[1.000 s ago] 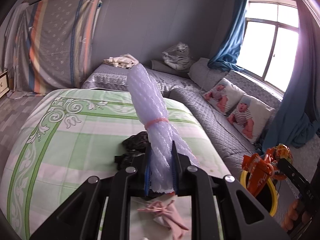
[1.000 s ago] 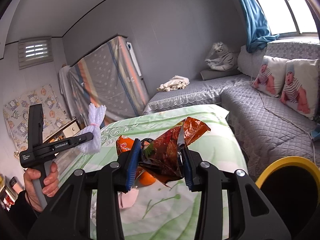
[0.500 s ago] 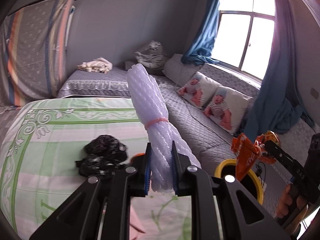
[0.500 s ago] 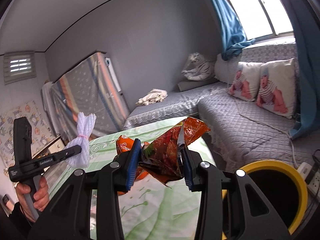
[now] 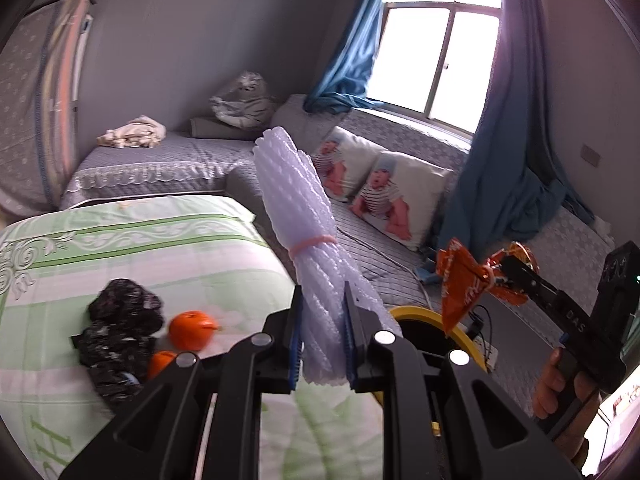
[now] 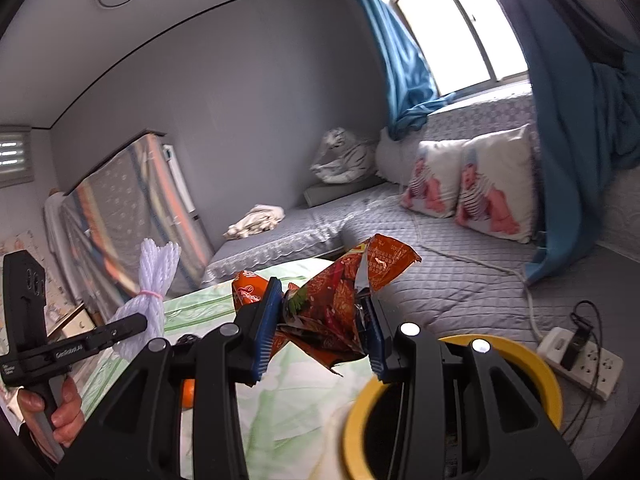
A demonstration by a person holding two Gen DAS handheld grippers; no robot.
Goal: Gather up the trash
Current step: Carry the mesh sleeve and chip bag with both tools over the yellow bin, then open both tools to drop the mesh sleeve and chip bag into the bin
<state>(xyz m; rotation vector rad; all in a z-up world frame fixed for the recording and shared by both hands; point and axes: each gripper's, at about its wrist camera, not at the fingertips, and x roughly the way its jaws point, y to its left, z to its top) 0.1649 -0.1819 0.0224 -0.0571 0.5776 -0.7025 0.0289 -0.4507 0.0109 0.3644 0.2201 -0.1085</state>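
My left gripper (image 5: 322,336) is shut on a roll of white foam netting (image 5: 298,216) bound with a pink band; the roll sticks up and away from the fingers. In the right wrist view that same foam netting (image 6: 154,280) shows at the left, held up by a hand. My right gripper (image 6: 320,332) is shut on a crumpled orange snack wrapper (image 6: 352,280), also visible as the wrapper (image 5: 464,284) at right in the left wrist view. A yellow-rimmed black bin (image 6: 536,364) stands just below and right of the right gripper, its rim (image 5: 420,314) beside the table.
On the green patterned tablecloth (image 5: 160,240) lie a crumpled black bag (image 5: 118,328) and two orange fruits (image 5: 190,330). A grey quilted sofa (image 6: 460,276) with baby-print cushions (image 6: 496,184) runs behind. A white power strip (image 6: 580,360) with cables lies on the floor by the bin.
Both grippers have swung to the right with their loads still held. The bin has come nearer and fuller into both views, and the table has slid off to the left.
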